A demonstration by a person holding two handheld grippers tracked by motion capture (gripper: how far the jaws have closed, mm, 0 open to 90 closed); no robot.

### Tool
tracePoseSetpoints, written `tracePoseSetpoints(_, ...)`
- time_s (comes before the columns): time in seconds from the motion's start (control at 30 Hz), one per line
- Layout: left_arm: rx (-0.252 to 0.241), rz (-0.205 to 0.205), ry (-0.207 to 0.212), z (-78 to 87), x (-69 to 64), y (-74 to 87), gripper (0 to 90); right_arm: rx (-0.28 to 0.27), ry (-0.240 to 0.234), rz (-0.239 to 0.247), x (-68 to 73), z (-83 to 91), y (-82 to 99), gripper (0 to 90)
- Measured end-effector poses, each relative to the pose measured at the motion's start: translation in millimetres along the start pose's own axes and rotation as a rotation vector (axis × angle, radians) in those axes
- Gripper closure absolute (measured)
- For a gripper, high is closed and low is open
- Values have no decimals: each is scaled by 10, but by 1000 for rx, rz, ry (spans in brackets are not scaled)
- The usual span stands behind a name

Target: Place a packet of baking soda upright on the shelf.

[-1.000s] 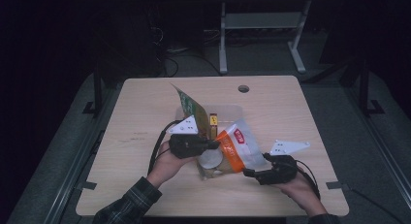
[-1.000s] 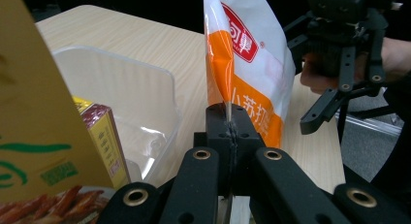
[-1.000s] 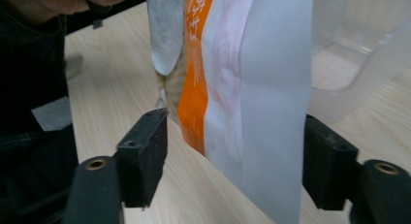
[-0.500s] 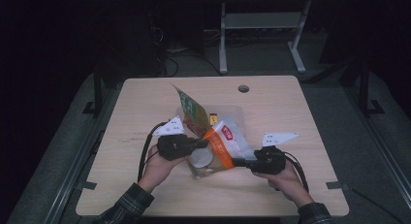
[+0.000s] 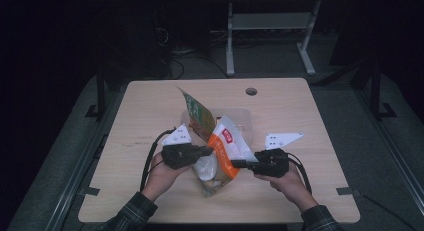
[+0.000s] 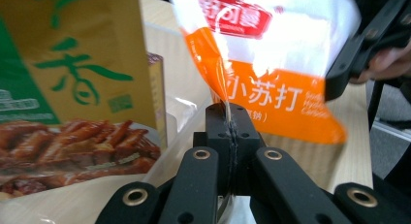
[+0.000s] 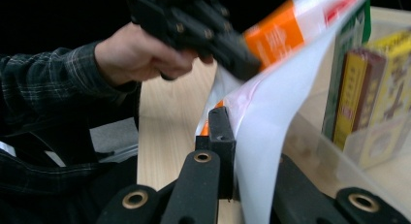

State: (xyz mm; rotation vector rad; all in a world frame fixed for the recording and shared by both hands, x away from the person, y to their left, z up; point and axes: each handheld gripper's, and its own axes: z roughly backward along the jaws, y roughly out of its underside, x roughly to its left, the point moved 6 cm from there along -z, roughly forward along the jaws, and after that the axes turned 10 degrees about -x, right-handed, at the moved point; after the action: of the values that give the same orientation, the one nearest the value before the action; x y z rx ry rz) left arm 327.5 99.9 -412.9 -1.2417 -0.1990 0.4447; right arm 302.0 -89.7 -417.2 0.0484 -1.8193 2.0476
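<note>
An orange and white snack bag [image 5: 226, 147] hangs above the table's front middle, held between both grippers. My left gripper [image 5: 209, 151] is shut on the bag's left edge. The left gripper view shows that pinch up close: the bag [image 6: 271, 88] sits in the closed left gripper [image 6: 227, 112]. My right gripper [image 5: 236, 163] is shut on the bag's right side. In the right gripper view the white film of the bag [image 7: 271, 136] runs through the closed right gripper [image 7: 225, 122]. The bag's lower end is near the tabletop.
A clear plastic bin [image 5: 244, 116] stands behind the bag at the table's centre. A tall green and yellow packet [image 5: 196, 113] leans in it, and small boxes [image 7: 378, 88] stand inside. The wooden table [image 5: 310, 191] has a cable hole [image 5: 251, 91] at the back.
The right gripper moved left and up to the bag and closed on it. The left hand drew back to the left. The bag rose from the table and now hangs between both.
</note>
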Motion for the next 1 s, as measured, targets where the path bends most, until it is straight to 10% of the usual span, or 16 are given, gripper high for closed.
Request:
tracePoseSetpoints(0.5,10,19,76,-153,-111,44,859,-17,37,90,78,148,-170,898)
tracePoseSetpoints(1.0,50,12,95,-261,-176,93,538,28,88,161,193,485,-241,899)
